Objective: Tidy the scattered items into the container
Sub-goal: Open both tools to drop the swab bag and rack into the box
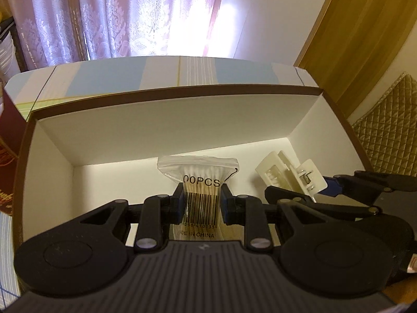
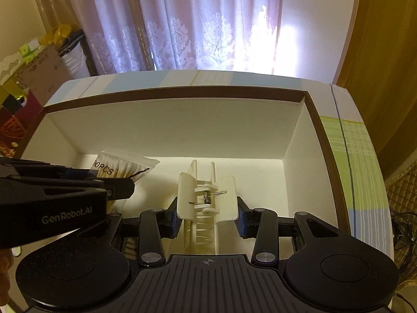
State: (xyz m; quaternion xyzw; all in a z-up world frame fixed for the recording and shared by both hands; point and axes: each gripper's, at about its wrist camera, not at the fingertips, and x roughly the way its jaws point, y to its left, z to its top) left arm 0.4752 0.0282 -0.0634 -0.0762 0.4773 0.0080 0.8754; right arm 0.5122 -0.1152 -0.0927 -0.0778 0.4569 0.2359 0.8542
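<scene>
**Both grippers loaded, over the open box**

The biggest thing before me is the large open cardboard box with white inner walls and a brown rim (image 1: 166,130), which fills both wrist views; its striped pale blue and cream lid (image 1: 156,74) stands folded back behind it. Beyond that hang the mauve patterned curtains (image 1: 109,18), bright where the light comes through, and at the right edge of the left view I see a quilted gold cushion (image 1: 391,120).

Both of my tools sit above the box interior, side by side. My left gripper (image 1: 202,206) is closed narrowly on a clear plastic bag of wooden-stemmed cotton swabs printed with a barcode (image 1: 200,190); the blue pads press the bag at its middle, and its top end sticks forward past the fingertips, over the white floor of the box. My right gripper (image 2: 208,217) stands a good deal wider, its pads against the two wings of a cream plastic claw hair clip with a metal spring (image 2: 206,200), which it holds with the teeth pointing down towards me. From the right view, the left gripper crosses the lower left corner, bag pointing into the box's left half; the clip is in the middle, well apart from the walls.
</scene>
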